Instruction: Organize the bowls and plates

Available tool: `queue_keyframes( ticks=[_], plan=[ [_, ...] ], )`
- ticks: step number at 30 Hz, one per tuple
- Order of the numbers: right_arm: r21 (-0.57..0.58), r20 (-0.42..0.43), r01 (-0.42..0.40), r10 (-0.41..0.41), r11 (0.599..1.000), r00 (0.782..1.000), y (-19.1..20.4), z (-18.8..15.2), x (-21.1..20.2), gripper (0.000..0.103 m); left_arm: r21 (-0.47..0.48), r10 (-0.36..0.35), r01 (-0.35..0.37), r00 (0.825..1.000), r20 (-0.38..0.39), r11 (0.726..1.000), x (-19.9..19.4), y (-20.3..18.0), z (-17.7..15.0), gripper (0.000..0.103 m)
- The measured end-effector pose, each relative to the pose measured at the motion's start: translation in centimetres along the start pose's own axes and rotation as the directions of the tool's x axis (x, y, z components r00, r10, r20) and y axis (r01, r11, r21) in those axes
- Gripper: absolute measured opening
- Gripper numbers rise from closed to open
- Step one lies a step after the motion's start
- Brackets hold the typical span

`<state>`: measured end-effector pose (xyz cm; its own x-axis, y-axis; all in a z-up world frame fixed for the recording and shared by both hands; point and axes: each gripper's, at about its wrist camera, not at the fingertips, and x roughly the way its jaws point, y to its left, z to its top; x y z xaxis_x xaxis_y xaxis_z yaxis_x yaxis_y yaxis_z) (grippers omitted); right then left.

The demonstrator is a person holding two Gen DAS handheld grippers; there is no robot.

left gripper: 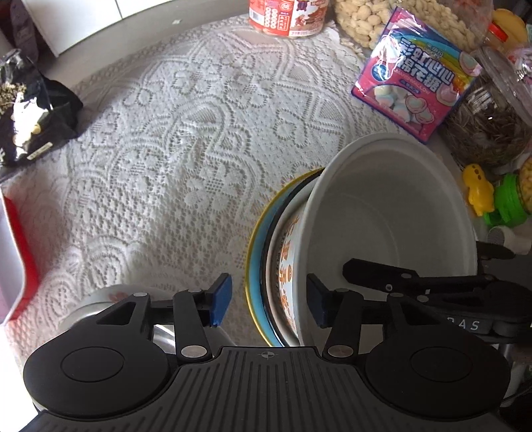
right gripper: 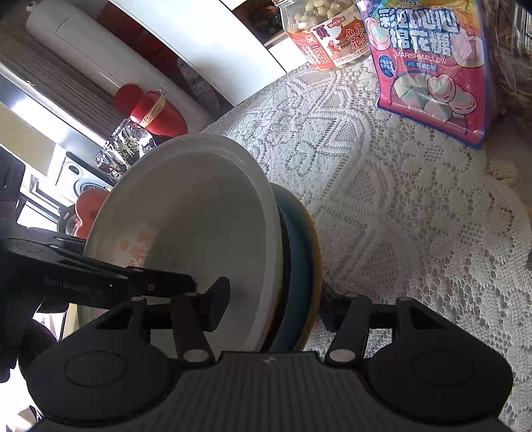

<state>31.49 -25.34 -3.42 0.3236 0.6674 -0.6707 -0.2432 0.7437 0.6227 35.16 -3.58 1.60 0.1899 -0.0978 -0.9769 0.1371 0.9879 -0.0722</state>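
Observation:
A stack of dishes is held tilted on edge above the lace tablecloth: a white bowl (left gripper: pixel 392 212) nested in a bowl with orange print (left gripper: pixel 287 266), backed by a blue plate with a yellow rim (left gripper: pixel 254 266). My left gripper (left gripper: pixel 268 299) straddles the stack's rim, blue pads either side, touching or not I cannot tell. My right gripper (right gripper: pixel 274 307) has its fingers around the same stack, white bowl (right gripper: pixel 199 212) and blue plate (right gripper: pixel 299 252). A steel dish (left gripper: pixel 99 299) lies under the left gripper.
Snack jars (left gripper: pixel 286 16), a pink marshmallow bag (left gripper: pixel 415 86), a seed jar (left gripper: pixel 492 126) and yellow and green items (left gripper: pixel 478 192) line the far and right side. A black foil bag (left gripper: pixel 30 109) and a red-edged box (left gripper: pixel 20 259) sit left.

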Motion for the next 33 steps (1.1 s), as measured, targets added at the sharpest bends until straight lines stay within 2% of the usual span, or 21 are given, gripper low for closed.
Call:
queue_keyframes(
  ticks=[3, 4, 8, 12, 23, 30, 33],
  plan=[
    [0.015, -0.007, -0.016, 0.017, 1.0, 1.0, -0.2, 0.0, 0.1, 0.056, 0.046, -0.013, 0.012, 1.0, 0.017, 0.999, -0.1, -0.8, 0.2, 0.053],
    [0.022, -0.009, -0.021, 0.021, 1.0, 1.0, -0.3, 0.0, 0.1, 0.056, 0.058, -0.016, 0.015, 1.0, 0.013, 0.998, 0.0, -1.2, 0.2, 0.058],
    [0.024, -0.011, -0.017, 0.017, 1.0, 1.0, -0.3, 0.0, 0.1, 0.053, 0.082, -0.012, 0.011, 1.0, 0.009, 0.997, 0.6, -1.5, 0.4, 0.057],
    [0.035, -0.014, -0.024, 0.024, 0.999, 1.0, -0.5, 0.0, 0.0, 0.054, 0.059, -0.045, 0.045, 0.999, 0.0, 0.997, 1.0, -0.9, 0.6, 0.06],
    [0.093, -0.026, -0.069, 0.072, 0.993, 0.997, -1.2, 0.0, 0.0, 0.056, 0.006, -0.014, 0.014, 0.998, -0.067, 1.0, 1.3, -1.4, 1.6, 0.06],
    [0.008, -0.018, -0.055, 0.055, 0.998, 0.998, 0.5, -0.7, -0.8, 0.059, -0.018, -0.011, 0.009, 0.997, -0.077, 1.0, 0.1, -1.2, -1.0, 0.055],
    [-0.027, -0.024, -0.059, 0.058, 0.998, 0.998, 1.5, -1.0, -1.3, 0.059, -0.068, -0.027, 0.019, 0.994, -0.109, 0.997, -0.1, -0.7, -2.4, 0.055]
  ],
)
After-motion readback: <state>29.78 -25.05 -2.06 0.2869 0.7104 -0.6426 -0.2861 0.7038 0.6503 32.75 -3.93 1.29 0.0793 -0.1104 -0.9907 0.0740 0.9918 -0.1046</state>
